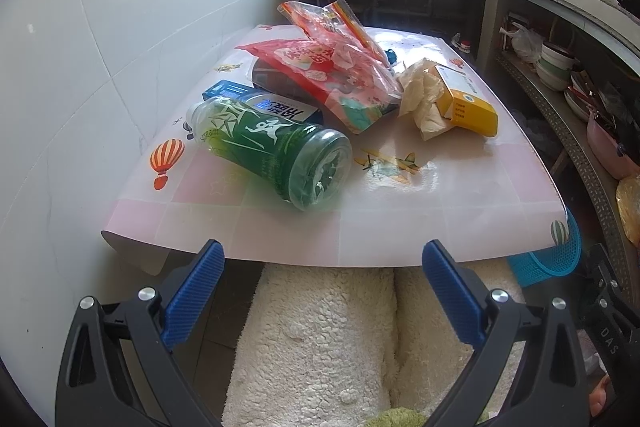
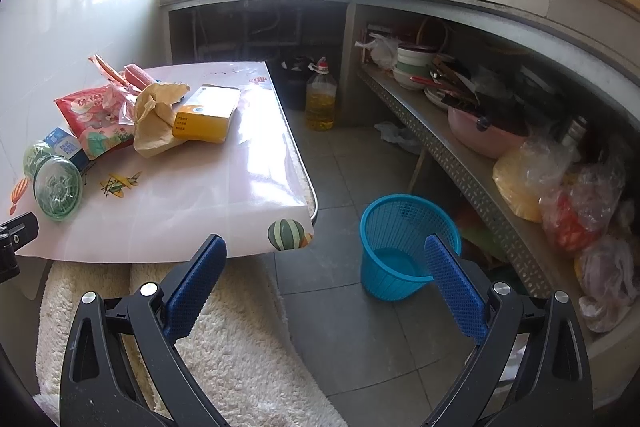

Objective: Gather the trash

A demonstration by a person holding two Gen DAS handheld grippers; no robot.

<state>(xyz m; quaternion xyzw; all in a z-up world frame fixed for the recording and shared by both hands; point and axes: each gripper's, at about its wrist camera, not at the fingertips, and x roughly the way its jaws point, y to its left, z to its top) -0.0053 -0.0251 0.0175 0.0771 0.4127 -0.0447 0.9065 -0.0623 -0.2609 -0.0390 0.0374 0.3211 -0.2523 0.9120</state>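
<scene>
Trash lies on a pink table (image 1: 400, 227) (image 2: 192, 211): a green plastic bottle (image 1: 272, 151) (image 2: 56, 183) on its side, a blue box (image 1: 260, 103) (image 2: 66, 147), red snack bags (image 1: 328, 67) (image 2: 96, 115), crumpled paper (image 1: 424, 95) (image 2: 156, 115) and a yellow box (image 1: 468, 99) (image 2: 208, 111). My left gripper (image 1: 322, 259) is open and empty, just short of the table's near edge, facing the bottle. My right gripper (image 2: 326, 255) is open and empty, over the floor beside the table. A blue mesh bin (image 2: 400, 247) (image 1: 548, 259) stands empty on the floor to the right.
A white fleecy seat (image 1: 320, 339) (image 2: 224, 339) sits under the table's near edge. A white tiled wall (image 1: 80, 67) is on the left. A low shelf (image 2: 480, 163) with bowls and bags runs along the right. An oil bottle (image 2: 320, 99) stands on the floor behind.
</scene>
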